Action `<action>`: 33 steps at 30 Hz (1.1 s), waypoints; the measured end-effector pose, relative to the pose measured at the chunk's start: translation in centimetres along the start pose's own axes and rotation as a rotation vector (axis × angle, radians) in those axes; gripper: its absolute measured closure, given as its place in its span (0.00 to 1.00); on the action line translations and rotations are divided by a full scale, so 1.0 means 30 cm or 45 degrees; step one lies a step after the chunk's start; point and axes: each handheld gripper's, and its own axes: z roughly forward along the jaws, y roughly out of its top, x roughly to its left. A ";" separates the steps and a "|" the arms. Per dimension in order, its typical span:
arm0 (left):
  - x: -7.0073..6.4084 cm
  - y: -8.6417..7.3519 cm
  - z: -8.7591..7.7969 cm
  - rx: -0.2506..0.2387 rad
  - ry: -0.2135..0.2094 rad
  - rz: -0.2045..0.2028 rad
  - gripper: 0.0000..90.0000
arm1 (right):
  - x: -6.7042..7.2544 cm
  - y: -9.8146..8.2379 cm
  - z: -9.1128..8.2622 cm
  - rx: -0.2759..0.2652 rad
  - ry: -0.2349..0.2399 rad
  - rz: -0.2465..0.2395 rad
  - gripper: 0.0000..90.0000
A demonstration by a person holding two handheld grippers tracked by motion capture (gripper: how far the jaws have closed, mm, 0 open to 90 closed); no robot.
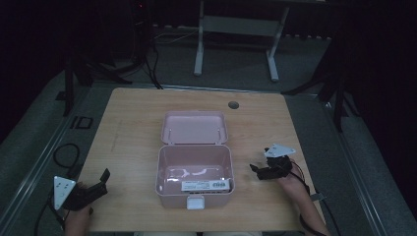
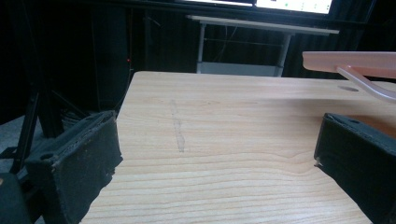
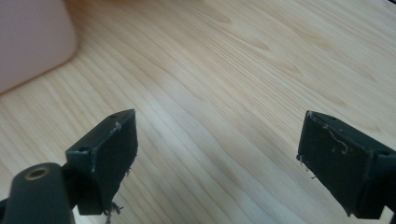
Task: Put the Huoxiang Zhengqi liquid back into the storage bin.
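An open pink box (image 1: 162,167) sits mid-table, its lid (image 1: 194,127) folded back flat behind it. A flat white labelled packet (image 1: 206,185) lies inside along the front wall, and a white latch (image 1: 195,202) hangs on the front. My left gripper (image 1: 102,181) hovers at the table's front left corner, open and holding nothing; its own view has the jaws (image 2: 215,154) wide apart over bare wood, with the pink lid (image 2: 350,63) at upper right. My right gripper (image 1: 256,170) stands open just right of the box, with bare table between the jaws (image 3: 215,149) and the box wall (image 3: 32,42) at upper left.
The wooden table (image 1: 133,123) has a round cable hole (image 1: 233,104) near its far edge. Beyond it stands a white desk frame (image 1: 236,29) on grey floor. Dark stands and a coiled cable (image 1: 66,155) lie off the left side.
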 end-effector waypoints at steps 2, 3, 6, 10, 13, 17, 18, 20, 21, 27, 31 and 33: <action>0.000 0.000 0.000 0.001 0.000 0.001 0.01 | -0.015 -0.030 -0.012 -0.031 -0.017 0.045 0.13; 0.000 0.000 0.000 0.001 0.000 0.002 0.01 | -0.020 -0.039 -0.016 -0.038 -0.025 0.056 0.13; 0.000 0.000 0.000 0.000 0.001 0.000 0.01 | -0.036 -0.064 -0.030 -0.069 -0.047 0.102 0.13; 0.000 0.000 0.000 0.000 0.002 0.001 0.01 | -0.063 -0.101 -0.057 -0.119 -0.082 0.162 0.13; 0.000 0.000 0.000 0.000 0.003 0.000 0.01 | -0.083 -0.126 -0.072 -0.140 -0.093 0.212 0.13; -0.001 0.000 0.000 0.001 0.003 0.003 0.01 | -0.109 -0.159 -0.094 -0.187 -0.122 0.281 0.13; -0.001 0.000 0.000 0.001 0.003 0.003 0.01 | -0.113 -0.167 -0.101 -0.202 -0.140 0.299 0.13; -0.001 0.000 0.000 0.002 0.004 0.004 0.01 | -0.125 -0.180 -0.113 -0.227 -0.143 0.340 0.13; -0.001 0.000 0.000 0.003 0.004 0.006 0.01 | -0.131 -0.186 -0.119 -0.237 -0.152 0.354 0.13; -0.002 0.000 -0.001 0.004 0.003 0.007 0.01 | -0.161 -0.223 -0.147 -0.296 -0.201 0.480 0.13; -0.002 0.000 -0.001 0.004 0.002 0.008 0.01 | -0.174 -0.240 -0.153 -0.320 -0.236 0.544 0.13; -0.002 0.000 -0.001 0.004 0.002 0.008 0.01 | -0.179 -0.242 -0.156 -0.324 -0.239 0.558 0.13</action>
